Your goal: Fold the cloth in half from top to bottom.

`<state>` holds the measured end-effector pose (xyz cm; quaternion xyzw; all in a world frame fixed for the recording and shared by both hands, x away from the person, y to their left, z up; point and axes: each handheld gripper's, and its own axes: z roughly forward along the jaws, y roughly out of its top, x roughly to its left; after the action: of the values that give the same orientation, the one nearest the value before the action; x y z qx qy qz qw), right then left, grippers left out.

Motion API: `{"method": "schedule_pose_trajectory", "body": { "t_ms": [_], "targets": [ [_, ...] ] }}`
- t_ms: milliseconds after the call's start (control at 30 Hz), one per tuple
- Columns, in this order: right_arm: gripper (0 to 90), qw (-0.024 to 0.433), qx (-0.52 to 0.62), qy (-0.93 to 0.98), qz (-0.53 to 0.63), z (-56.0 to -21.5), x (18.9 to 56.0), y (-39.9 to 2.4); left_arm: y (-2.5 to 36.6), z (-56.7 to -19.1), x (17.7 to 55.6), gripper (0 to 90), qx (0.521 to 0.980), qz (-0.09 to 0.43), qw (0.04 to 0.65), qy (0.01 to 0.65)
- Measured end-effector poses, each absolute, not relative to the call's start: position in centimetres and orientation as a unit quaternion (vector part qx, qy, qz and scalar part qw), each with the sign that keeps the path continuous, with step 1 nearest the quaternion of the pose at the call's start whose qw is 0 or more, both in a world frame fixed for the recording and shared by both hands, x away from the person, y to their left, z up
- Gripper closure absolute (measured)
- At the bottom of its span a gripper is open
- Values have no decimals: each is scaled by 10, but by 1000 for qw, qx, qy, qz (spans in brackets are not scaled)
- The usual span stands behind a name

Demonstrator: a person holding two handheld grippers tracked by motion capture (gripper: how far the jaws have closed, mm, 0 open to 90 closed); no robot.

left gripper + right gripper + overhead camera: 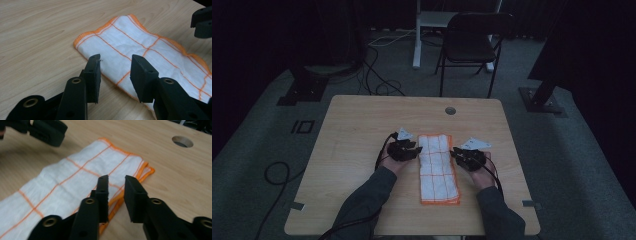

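White-orange cloth [150,50] lower end cut off; left tongs [115,75], right tongs [116,197] apart, empty.

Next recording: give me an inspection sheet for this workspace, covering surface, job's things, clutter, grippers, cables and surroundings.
Surface: light wooden table, round hole near its far edge.
Job's things: white cloth with orange grid and hem, folded into a long strip, flat at the middle.
Clutter: nothing seen.
Grippers: left gripper open at the cloth's left edge; right gripper open, jaws narrower, over the right hem; nothing clamped.
Cables: black cable loops from the left gripper; more cables on the floor.
Surroundings: dim room, grey carpet, black chair beyond the table.
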<state>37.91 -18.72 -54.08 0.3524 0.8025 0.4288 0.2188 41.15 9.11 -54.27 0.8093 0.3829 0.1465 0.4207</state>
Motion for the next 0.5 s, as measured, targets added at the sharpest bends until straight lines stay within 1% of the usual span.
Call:
{"method": "schedule_pose_trajectory", "body": {
  "t_ms": [133, 200, 300, 433, 500],
  "targets": [
    [788, 219, 352, 796, 440, -540, 387, -183, 90, -543, 414, 608, 808, 147, 420, 385],
    [798, 212, 351, 796, 445, -542, 390, -182, 90, -544, 415, 603, 807, 147, 422, 387],
    [804, 211, 349, 799, 442, -544, 393, -180, 90, -544, 417, 603, 805, 146, 423, 389],
    [861, 215, 351, 801, 435, -546, 400, -174, 91, -547, 420, 602, 799, 151, 423, 399],
    [861, 217, 354, 801, 432, -546, 402, -173, 91, -547, 420, 602, 799, 151, 423, 399]
  ]
}}
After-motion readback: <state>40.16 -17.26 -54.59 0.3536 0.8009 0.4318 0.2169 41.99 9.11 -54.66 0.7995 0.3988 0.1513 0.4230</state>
